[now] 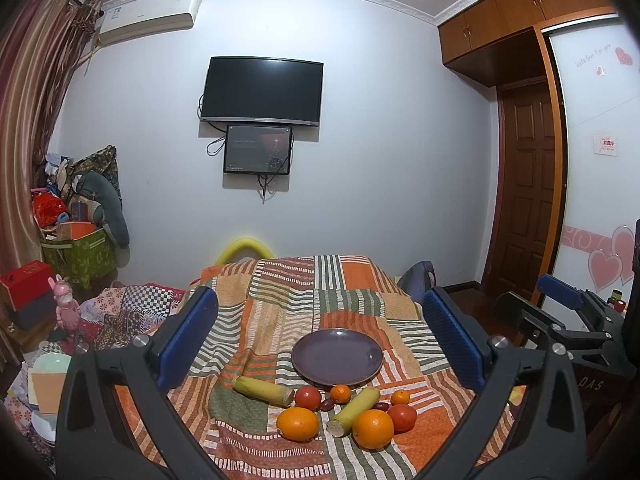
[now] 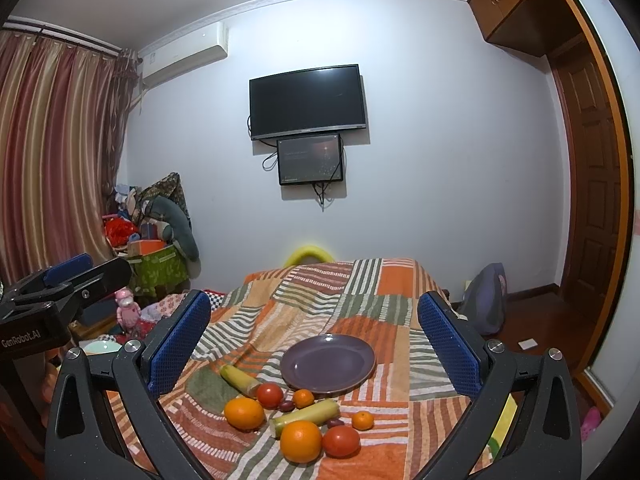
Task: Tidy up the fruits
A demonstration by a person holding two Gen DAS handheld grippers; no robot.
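An empty purple plate (image 1: 337, 356) (image 2: 328, 363) lies on a patchwork cloth. In front of it lie two oranges (image 1: 297, 423) (image 2: 244, 413), two tomatoes (image 1: 308, 397) (image 2: 341, 441), two small tangerines (image 1: 340, 393) (image 2: 363, 420), two pale yellow-green stalk pieces (image 1: 263, 390) (image 2: 306, 416) and small dark red fruits (image 1: 327, 404) (image 2: 285, 406). My left gripper (image 1: 320, 336) is open and empty, held above and short of the fruit. My right gripper (image 2: 314, 340) is open and empty, likewise held back.
The cloth-covered table (image 1: 280, 304) drops off at left to a cluttered floor with a pink toy (image 1: 66, 308) and boxes (image 1: 24, 284). A bag (image 2: 486, 300) and a door (image 2: 588, 184) are at right. The right gripper's body (image 1: 568, 320) shows beside the left one.
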